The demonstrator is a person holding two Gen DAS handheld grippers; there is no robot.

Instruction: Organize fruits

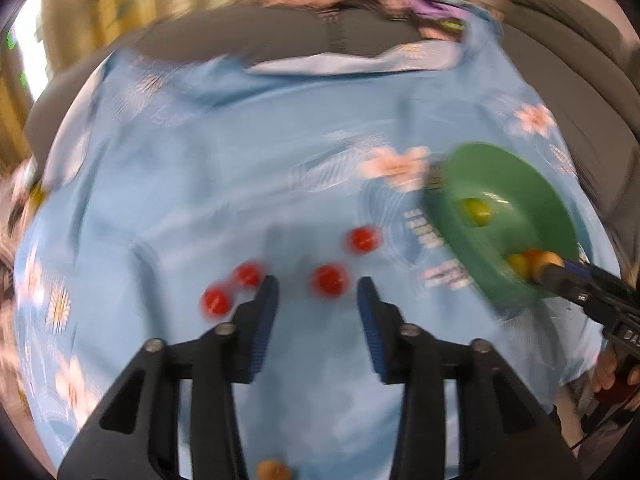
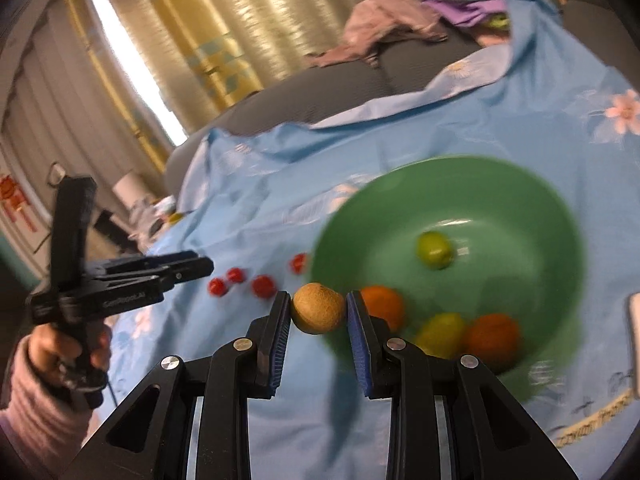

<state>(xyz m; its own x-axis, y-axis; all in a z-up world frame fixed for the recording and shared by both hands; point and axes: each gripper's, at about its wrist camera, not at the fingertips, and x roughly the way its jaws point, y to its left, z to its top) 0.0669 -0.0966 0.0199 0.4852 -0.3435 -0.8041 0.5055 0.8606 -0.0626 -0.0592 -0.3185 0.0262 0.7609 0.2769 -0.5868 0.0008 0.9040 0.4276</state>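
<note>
Several small red fruits lie on the blue flowered cloth (image 1: 224,168). One red fruit (image 1: 330,280) sits just beyond the gap of my left gripper (image 1: 318,286), which is open and touches nothing. Two more red fruits (image 1: 249,275) are to its left and another (image 1: 364,240) lies further off. My right gripper (image 2: 318,300) is shut on a round brown fruit (image 2: 318,308) at the near rim of the green bowl (image 2: 460,184). The bowl holds a green fruit (image 2: 434,250), two oranges (image 2: 494,332) and a yellow-green fruit (image 2: 442,332). The left gripper (image 2: 202,267) hovers beside the red fruits (image 2: 264,286).
The cloth covers a grey sofa (image 2: 320,92), with a pile of clothes (image 2: 396,16) at its back and curtains (image 2: 224,20) behind. A brown object (image 1: 272,470) lies at the bottom edge of the left wrist view. A sleeved hand (image 2: 60,356) holds the left gripper.
</note>
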